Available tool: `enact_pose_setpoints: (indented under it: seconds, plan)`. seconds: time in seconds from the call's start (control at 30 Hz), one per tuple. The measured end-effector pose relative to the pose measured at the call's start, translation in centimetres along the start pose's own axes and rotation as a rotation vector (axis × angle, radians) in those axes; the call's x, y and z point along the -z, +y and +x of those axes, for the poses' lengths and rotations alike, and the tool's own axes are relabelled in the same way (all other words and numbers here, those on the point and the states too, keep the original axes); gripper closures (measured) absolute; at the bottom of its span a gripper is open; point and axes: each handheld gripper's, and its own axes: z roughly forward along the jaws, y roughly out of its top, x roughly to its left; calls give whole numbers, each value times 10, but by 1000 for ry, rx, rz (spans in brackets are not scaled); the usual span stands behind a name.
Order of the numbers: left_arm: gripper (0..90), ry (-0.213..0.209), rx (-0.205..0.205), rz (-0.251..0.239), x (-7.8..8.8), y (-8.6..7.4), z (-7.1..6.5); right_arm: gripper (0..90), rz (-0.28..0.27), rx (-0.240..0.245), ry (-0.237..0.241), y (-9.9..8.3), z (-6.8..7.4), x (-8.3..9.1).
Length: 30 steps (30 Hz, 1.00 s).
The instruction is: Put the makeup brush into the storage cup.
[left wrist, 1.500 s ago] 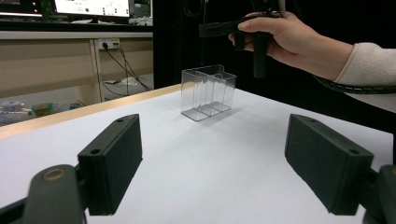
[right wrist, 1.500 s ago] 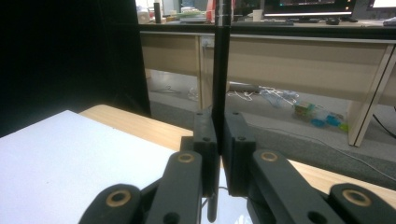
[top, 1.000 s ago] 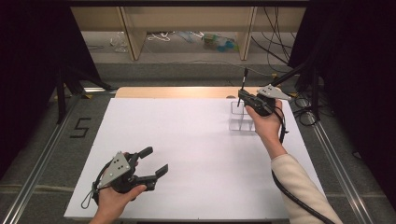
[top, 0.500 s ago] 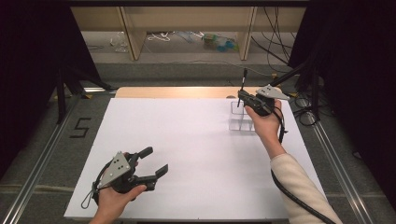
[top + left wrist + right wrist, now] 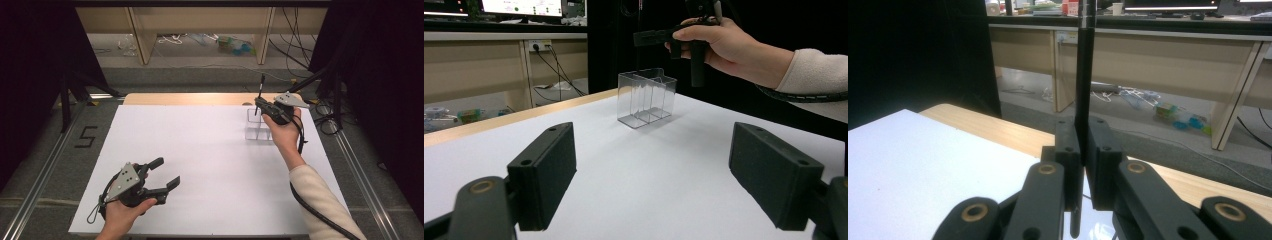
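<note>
Nothing has shifted over the last second: the right tongs (image 5: 261, 104) stay clamped on an upright black pen (image 5: 1083, 75) above the clear divided holder (image 5: 257, 126) at the counter's (image 5: 210, 150) far right, insertion evidently pending, while the left tongs (image 5: 165, 174) rest wide open and empty.

the left gripper (image 5: 159, 175) rests low near the table's near left corner, jaws spread wide and empty. the right gripper (image 5: 258, 103) is raised near the far right edge, jaws pinched together, forearm stretched forward.
</note>
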Motion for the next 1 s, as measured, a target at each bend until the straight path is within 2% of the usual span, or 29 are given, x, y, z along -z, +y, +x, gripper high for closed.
enact_pose_setpoints:
  seconds: [0.13,0.23,0.43,0.8,0.83,0.93,1.0]
  plan:
    - [193,0,0,-1,0,0,0,857,-17,1,1,-2,-1,-2]
    - [193,0,0,0,0,0,0,857,-1,1,2,-2,-1,-1]
    - [193,0,-1,1,0,0,0,857,-11,2,-2,-4,-1,-3]
    - [193,0,0,1,0,0,0,857,16,3,0,-6,-1,-4]
    - [193,0,0,1,0,0,0,857,-1,1,-3,-7,0,-5]
    - [193,0,-1,1,0,0,0,857,2,5,-3,-8,0,-6]
    - [193,0,0,1,0,0,0,857,16,4,2,-9,0,-6]
